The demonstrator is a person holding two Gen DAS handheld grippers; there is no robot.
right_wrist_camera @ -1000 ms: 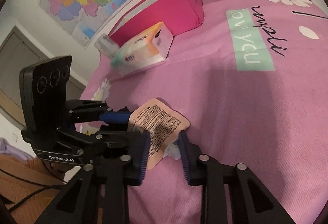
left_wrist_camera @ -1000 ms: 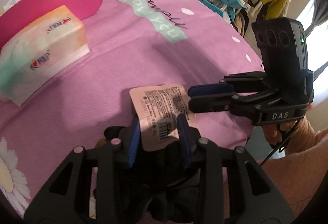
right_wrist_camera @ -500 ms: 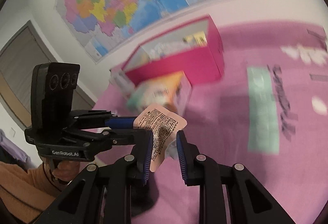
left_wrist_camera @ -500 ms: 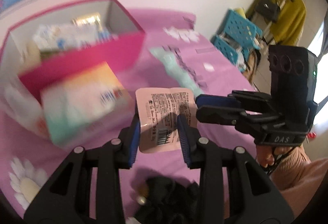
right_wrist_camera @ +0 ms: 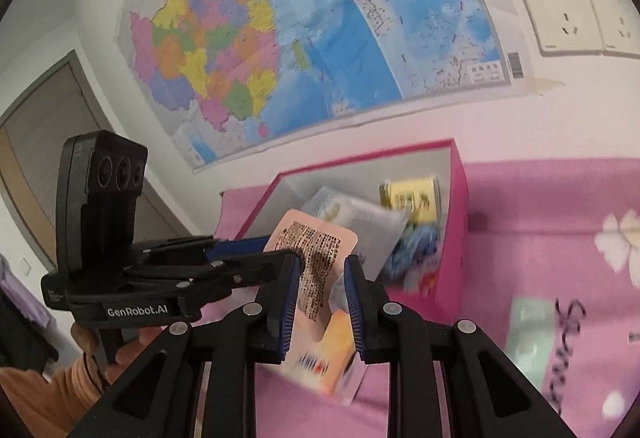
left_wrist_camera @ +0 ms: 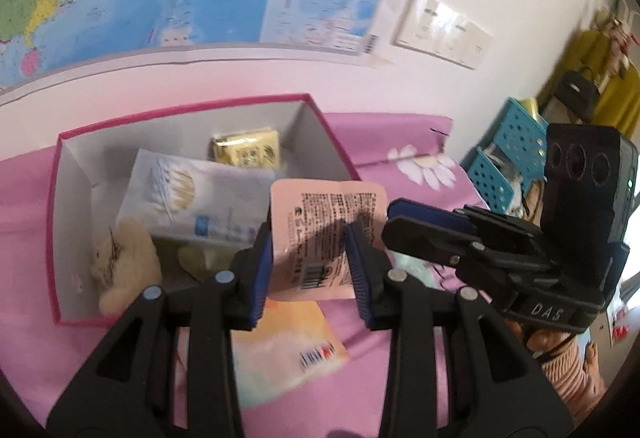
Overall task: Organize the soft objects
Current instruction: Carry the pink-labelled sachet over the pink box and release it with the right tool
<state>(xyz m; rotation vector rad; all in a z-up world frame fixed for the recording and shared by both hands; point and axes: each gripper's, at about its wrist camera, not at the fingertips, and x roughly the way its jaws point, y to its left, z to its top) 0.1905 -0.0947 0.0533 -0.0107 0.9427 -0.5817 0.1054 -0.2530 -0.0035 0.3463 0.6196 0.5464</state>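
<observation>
Pink cloth (left_wrist_camera: 392, 133) bears box (left_wrist_camera: 56, 238) (tissue pack (left_wrist_camera: 280, 350) alongside).

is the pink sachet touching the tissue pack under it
Apart. The left wrist view shows the pink sachet held up in both tongs, left and right, with the tissue pack lying below on the cloth.

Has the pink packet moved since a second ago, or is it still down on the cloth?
Yes. The pink packet, gripped by both claws, has been lifted off the pink cloth and carried toward the open box.
</observation>
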